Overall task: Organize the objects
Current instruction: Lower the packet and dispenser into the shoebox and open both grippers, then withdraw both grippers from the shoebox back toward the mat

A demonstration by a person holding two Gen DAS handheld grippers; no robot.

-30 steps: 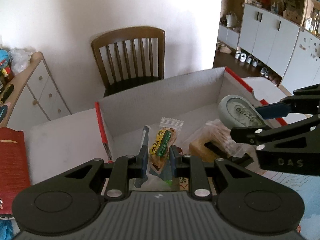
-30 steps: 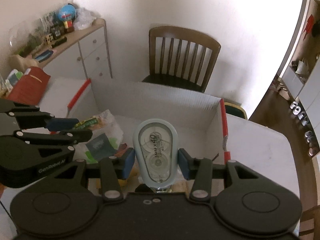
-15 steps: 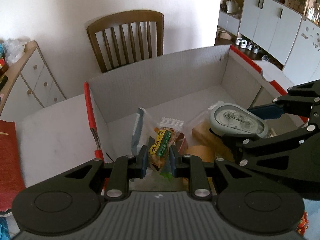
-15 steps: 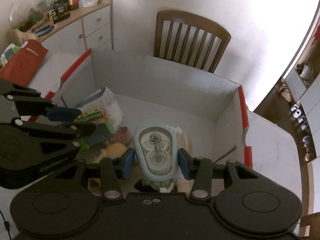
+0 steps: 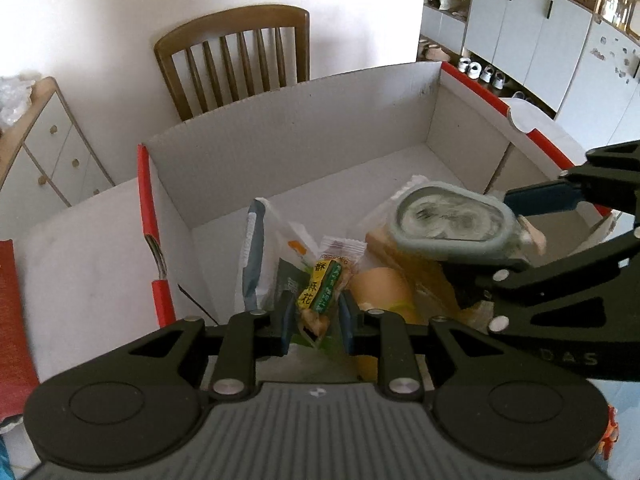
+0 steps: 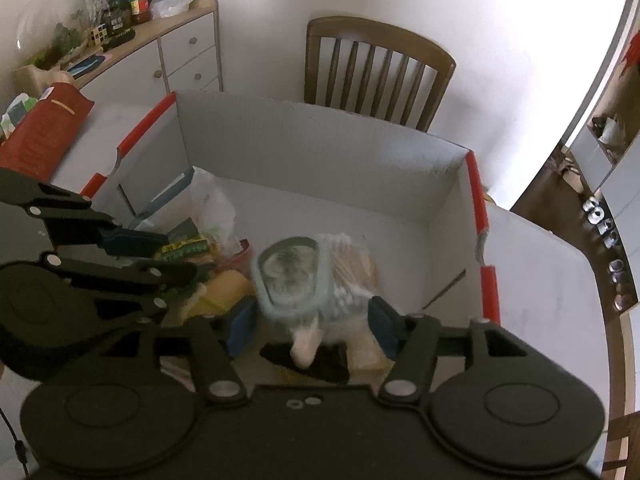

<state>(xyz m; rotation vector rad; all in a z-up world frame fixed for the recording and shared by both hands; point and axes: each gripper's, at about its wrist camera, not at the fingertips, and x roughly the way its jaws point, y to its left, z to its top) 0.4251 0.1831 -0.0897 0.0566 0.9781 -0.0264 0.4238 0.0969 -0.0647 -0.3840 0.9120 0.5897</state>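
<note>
While jaws open, correction tape (image 6: 294, 278) loose.

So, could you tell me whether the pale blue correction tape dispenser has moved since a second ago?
Yes: the dispenser has dropped below the cardboard box rim, released.

My right gripper (image 6: 312, 326): jaws just opened, blurred correction tape (image 6: 292, 280) between them, pads clear. White box (image 6: 320, 152), snacks inside. Left gripper (image 6: 176, 252) grips a snack packet (image 6: 186, 249).
</note>
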